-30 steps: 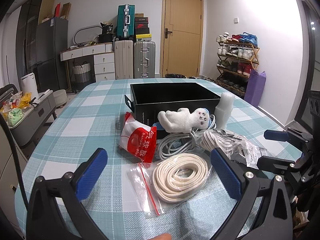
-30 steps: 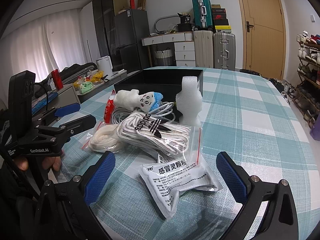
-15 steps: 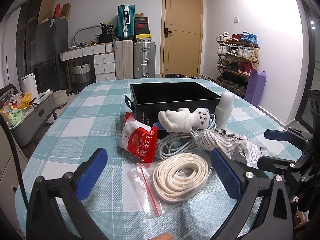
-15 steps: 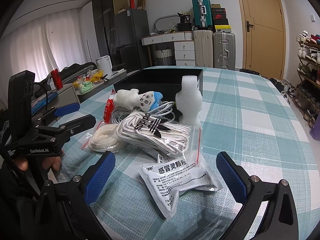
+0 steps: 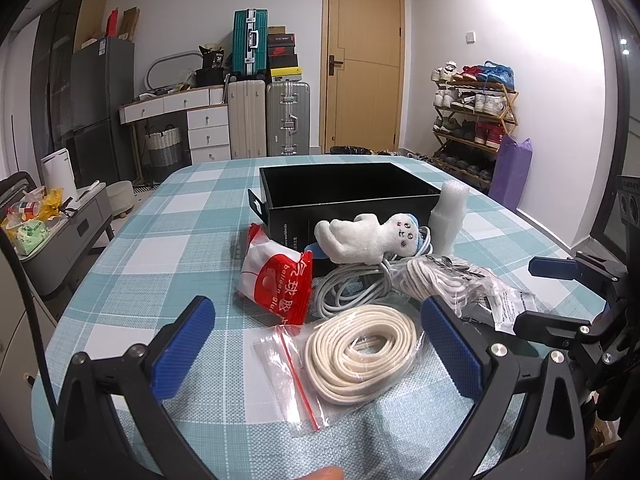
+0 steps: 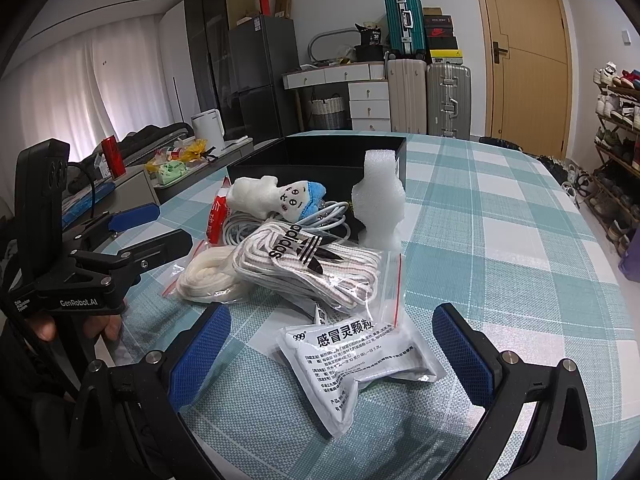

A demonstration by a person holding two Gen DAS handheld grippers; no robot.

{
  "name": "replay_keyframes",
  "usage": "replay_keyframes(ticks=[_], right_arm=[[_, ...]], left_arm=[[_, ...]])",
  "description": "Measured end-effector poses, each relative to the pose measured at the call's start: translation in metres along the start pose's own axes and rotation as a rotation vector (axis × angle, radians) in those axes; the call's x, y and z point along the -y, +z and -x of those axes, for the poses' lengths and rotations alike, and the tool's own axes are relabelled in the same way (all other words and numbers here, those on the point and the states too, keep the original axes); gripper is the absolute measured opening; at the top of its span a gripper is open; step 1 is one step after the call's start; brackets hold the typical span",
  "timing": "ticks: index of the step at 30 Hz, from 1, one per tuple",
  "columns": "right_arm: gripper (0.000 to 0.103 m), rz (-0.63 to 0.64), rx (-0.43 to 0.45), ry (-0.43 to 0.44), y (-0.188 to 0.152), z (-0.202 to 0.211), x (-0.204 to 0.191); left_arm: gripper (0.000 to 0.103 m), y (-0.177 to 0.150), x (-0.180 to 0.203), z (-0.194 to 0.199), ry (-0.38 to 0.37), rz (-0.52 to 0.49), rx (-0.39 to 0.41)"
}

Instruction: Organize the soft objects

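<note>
Adidas-marked lace bag (image 6: 304, 264) sits beyond both spread, empty hand-held grippers (image 5: 318, 346) (image 6: 332, 354).

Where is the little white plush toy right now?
The white plush toy lies on the coiled grey cable, just in front of the black box. In the left wrist view the red packet is to its left and the foam piece to its right.

The toy (image 5: 362, 236) looked fluffy. The rope (image 5: 362, 350) lay in shiny clear plastic. The box (image 5: 348, 200) was matt black. The tablecloth (image 6: 500, 240) was woven.
</note>
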State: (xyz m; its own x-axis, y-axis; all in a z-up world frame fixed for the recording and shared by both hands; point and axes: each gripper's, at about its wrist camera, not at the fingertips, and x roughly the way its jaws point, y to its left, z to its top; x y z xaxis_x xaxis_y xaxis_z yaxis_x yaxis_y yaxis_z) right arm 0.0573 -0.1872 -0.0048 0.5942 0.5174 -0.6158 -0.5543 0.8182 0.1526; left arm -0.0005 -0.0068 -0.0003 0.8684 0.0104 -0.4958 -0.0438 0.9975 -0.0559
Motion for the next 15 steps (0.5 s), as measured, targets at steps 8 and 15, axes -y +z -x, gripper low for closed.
replay_keyframes(ticks=[8, 15], right_arm=[[0.103, 0.005, -0.017, -0.002, -0.002, -0.003, -0.0009], [0.103, 0.032, -0.028, -0.033, 0.0006, 0.0009, -0.002]], left_arm=[[0.103, 0.001, 0.0005, -0.0028, 0.009, -0.011, -0.009], [0.103, 0.007, -0.0023, -0.0007, -0.038, 0.005, -0.02]])
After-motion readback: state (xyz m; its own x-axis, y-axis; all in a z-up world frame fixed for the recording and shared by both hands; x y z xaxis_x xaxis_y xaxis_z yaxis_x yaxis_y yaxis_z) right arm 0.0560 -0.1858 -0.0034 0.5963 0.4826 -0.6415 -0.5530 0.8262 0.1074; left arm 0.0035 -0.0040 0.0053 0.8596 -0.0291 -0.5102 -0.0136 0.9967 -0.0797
